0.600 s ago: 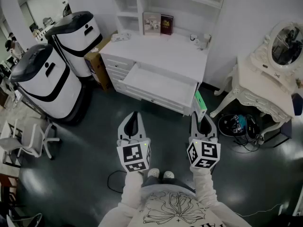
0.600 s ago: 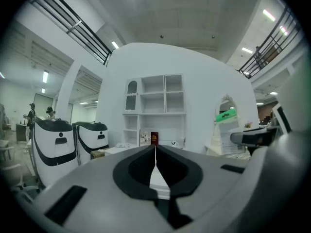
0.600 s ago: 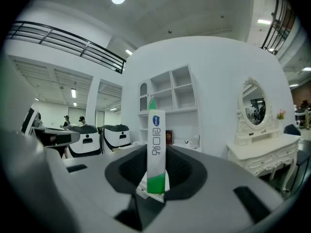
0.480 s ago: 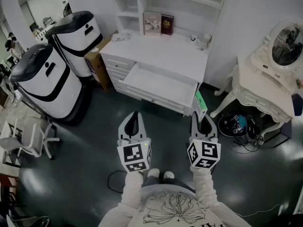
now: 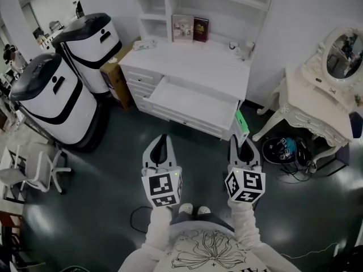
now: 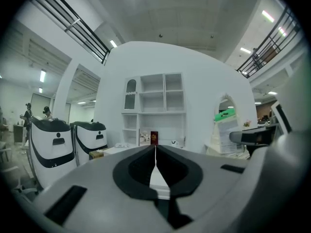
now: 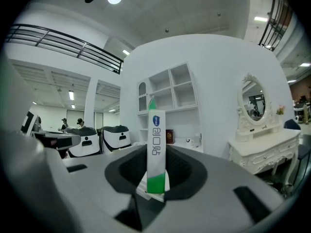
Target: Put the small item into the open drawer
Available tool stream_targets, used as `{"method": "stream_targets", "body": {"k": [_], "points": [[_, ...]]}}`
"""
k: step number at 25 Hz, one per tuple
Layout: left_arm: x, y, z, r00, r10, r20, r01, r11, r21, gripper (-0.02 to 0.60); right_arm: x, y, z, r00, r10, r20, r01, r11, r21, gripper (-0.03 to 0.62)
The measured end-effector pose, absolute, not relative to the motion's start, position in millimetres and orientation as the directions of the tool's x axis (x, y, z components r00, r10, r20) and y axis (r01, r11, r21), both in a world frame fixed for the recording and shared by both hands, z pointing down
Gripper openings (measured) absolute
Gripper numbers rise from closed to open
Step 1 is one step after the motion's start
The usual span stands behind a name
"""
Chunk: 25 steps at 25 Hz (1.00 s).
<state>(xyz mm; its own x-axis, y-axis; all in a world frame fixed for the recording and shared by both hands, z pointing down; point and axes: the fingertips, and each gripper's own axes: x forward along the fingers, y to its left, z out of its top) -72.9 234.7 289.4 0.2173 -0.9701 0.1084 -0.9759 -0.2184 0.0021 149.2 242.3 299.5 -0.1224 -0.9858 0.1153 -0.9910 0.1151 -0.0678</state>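
Note:
A slim white and green box (image 7: 156, 152) stands upright between the jaws of my right gripper (image 7: 156, 178), which is shut on it. In the head view the same box (image 5: 241, 123) sticks out past the right gripper (image 5: 240, 143), just short of the open drawer's right front corner. The open drawer (image 5: 193, 103) is white and pulled out from the white desk (image 5: 198, 61). My left gripper (image 5: 161, 143) is held level beside the right one, shut with nothing in it; its jaws meet in the left gripper view (image 6: 155, 159).
Two large white and black machines (image 5: 57, 89) stand left of the desk. A white dressing table with an oval mirror (image 5: 332, 89) is at the right, cables and small items (image 5: 289, 149) on the floor below it. Books (image 5: 190, 28) sit on the desk shelf. A white chair (image 5: 34, 171) stands far left.

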Motion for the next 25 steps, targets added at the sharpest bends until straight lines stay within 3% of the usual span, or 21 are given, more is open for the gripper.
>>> {"method": "stream_targets", "body": {"k": [15, 25], "points": [[-94, 199, 309, 0.277, -0.95, 0.144, -0.96, -0.28, -0.002, 0.008, 129, 218, 324, -0.065, -0.985, 0.161, -0.995, 0.053, -0.08, 0.089], [-96, 135, 324, 0.241, -0.956, 0.169, -0.969, -0.246, -0.005, 0.008, 133, 142, 339, -0.092, -0.98, 0.179, -0.993, 0.076, -0.094, 0.089]]}}
